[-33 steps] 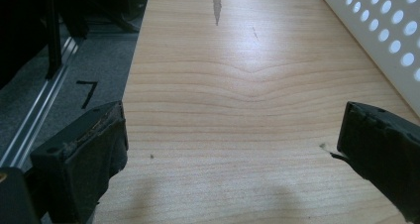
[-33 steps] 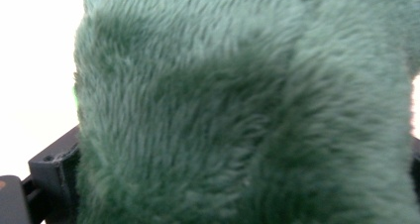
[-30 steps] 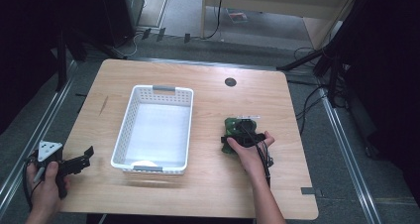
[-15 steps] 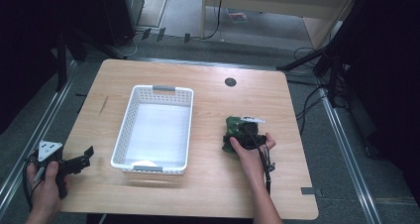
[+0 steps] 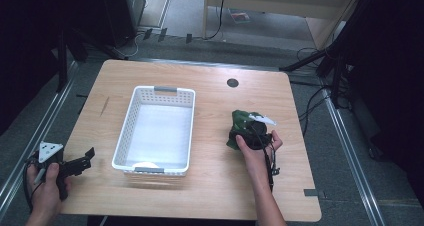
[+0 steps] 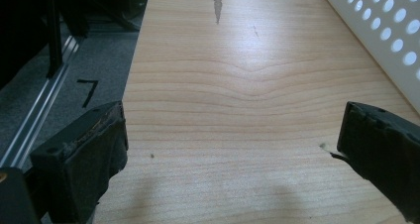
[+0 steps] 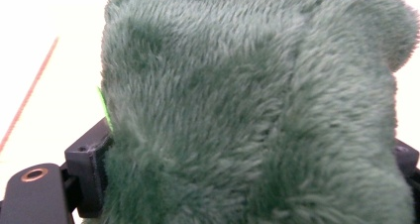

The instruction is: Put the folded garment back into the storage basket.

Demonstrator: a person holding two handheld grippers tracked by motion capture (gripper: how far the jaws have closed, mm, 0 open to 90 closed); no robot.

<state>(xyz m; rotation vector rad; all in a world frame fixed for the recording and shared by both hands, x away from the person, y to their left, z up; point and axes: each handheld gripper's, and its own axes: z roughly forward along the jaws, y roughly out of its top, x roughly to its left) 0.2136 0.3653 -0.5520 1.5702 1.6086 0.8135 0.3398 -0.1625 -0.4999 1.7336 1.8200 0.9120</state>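
Note:
A dark green plush toy (image 5: pixel 241 120) lies on the wooden table (image 5: pixel 210 191), right of a white perforated basket (image 5: pixel 126 133). My right gripper (image 5: pixel 251 130) reaches into the toy from the near side. In the right gripper view the green fur (image 7: pixel 247 110) bulges between the jaws, which stand wide apart on either side, and one finger (image 7: pixel 86 169) shows at the left. My left gripper (image 5: pixel 86 159) hovers at the table's near left corner, open and holding nothing (image 6: pixel 233 149).
The basket's holed side wall (image 6: pixel 391 35) lies just to the right of the left gripper. A round cable hole (image 5: pixel 232 82) sits at the table's far side. Metal rails and cables run along the floor on both sides.
The right hand has edged slightly forward against the plush toy. The left hand and its gripper have stayed put.

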